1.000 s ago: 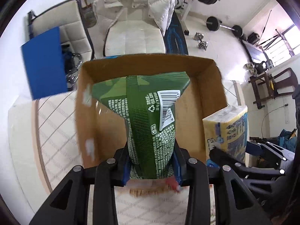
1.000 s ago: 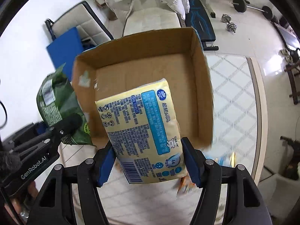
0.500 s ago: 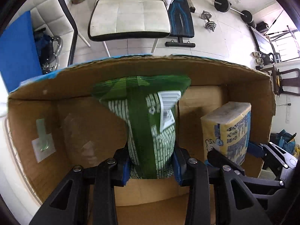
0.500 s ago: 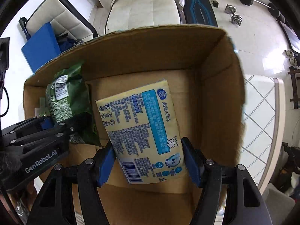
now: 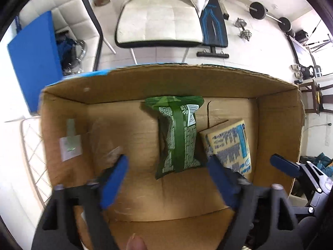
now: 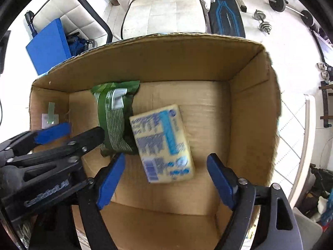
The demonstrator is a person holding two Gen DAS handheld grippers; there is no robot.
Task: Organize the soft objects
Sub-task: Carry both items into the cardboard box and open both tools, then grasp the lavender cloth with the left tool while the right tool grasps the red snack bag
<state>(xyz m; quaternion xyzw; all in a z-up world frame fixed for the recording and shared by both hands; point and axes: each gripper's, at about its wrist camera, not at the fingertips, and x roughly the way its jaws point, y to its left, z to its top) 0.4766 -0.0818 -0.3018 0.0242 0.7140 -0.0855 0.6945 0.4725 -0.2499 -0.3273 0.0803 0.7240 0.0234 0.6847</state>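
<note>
A green snack bag (image 5: 178,133) lies on the floor of an open cardboard box (image 5: 278,125). A yellow and blue tissue pack (image 5: 231,143) lies beside it on the right, its edge touching the bag. My left gripper (image 5: 168,177) is open and empty above the bag's near end. In the right wrist view the tissue pack (image 6: 164,143) and the green bag (image 6: 114,118) lie in the box (image 6: 251,114). My right gripper (image 6: 166,177) is open and empty above the pack. The left gripper (image 6: 70,133) shows at the left there.
A white cushioned chair (image 5: 158,27) and a weight bench (image 5: 213,29) stand behind the box. A blue board (image 5: 33,62) leans at the left. Dumbbells (image 5: 243,31) lie on the tiled floor. A patterned tabletop (image 6: 291,145) lies right of the box.
Both grippers opened and let go: the green bag and the tissue pack dropped onto the box floor. Both grippers have pulled back and up from them.
</note>
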